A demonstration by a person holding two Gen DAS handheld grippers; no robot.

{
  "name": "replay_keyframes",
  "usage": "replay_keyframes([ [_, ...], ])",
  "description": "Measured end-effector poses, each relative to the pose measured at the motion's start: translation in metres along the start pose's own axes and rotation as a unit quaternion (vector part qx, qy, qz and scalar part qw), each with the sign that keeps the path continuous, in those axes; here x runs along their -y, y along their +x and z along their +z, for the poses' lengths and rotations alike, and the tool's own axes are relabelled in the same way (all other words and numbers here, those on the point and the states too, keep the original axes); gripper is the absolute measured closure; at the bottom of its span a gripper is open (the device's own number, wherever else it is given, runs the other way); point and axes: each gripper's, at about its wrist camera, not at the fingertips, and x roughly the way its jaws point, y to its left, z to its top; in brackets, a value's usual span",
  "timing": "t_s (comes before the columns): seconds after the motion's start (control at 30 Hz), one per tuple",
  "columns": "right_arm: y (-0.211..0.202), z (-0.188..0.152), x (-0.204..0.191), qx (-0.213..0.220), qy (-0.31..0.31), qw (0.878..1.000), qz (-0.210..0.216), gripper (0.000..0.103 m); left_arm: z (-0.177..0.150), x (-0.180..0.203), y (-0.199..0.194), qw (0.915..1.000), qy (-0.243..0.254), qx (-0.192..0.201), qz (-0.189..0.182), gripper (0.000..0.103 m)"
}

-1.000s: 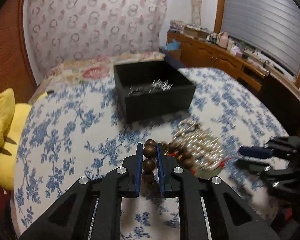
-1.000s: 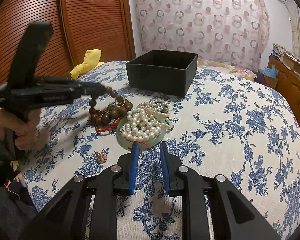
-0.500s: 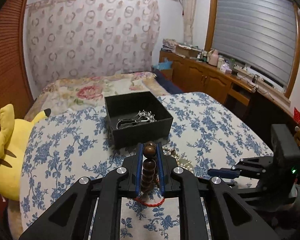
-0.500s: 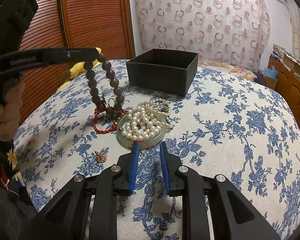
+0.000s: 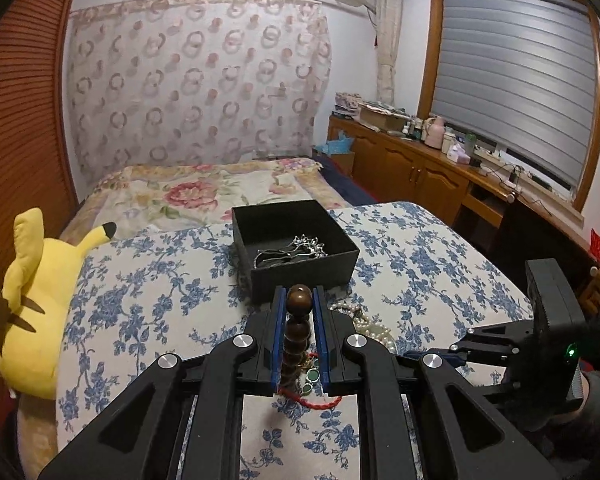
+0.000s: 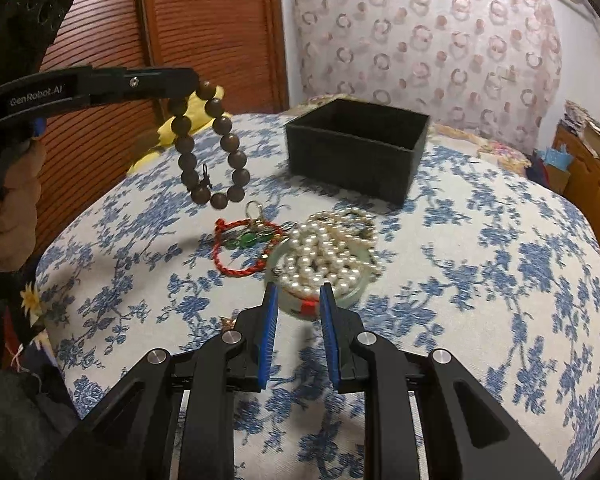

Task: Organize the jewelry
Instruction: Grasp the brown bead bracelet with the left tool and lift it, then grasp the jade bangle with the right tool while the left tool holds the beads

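My left gripper [image 5: 299, 300] is shut on a brown wooden bead bracelet [image 5: 298, 326], which hangs in the air above the table in the right wrist view [image 6: 210, 152]. A black open box [image 5: 296, 250] with silver chains inside stands behind it; it also shows in the right wrist view [image 6: 358, 148]. My right gripper [image 6: 298, 294] is open and empty, just before a pile of white pearls [image 6: 328, 252] on a pale green bangle [image 6: 360, 288]. A red cord bracelet [image 6: 240, 252] with green stones lies left of the pearls.
The table has a blue floral cloth [image 6: 480, 272]. A yellow plush toy [image 5: 32, 304] lies at its left edge. A bed [image 5: 204, 192] is behind, a wooden cabinet [image 5: 420, 172] at the right. A small gold trinket [image 6: 230, 322] lies near my right gripper.
My left gripper has lifted the bead bracelet up off the pile, so it now hangs free. My right gripper has moved slightly closer to the pearls.
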Motion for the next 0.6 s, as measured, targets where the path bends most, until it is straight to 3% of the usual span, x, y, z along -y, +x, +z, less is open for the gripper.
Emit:
replay_keyframes([
  [0.3,0.024,0.014,-0.012,-0.032,-0.047,0.998,0.009,0.079,-0.007,-0.008,0.000,0.9999,-0.009,-0.004,0.004,0.091],
  [0.6,0.021,0.017,-0.009,-0.067,-0.068,0.995,0.031,0.079,-0.008,-0.011,0.000,0.9999,-0.012,-0.004,0.003,0.091],
])
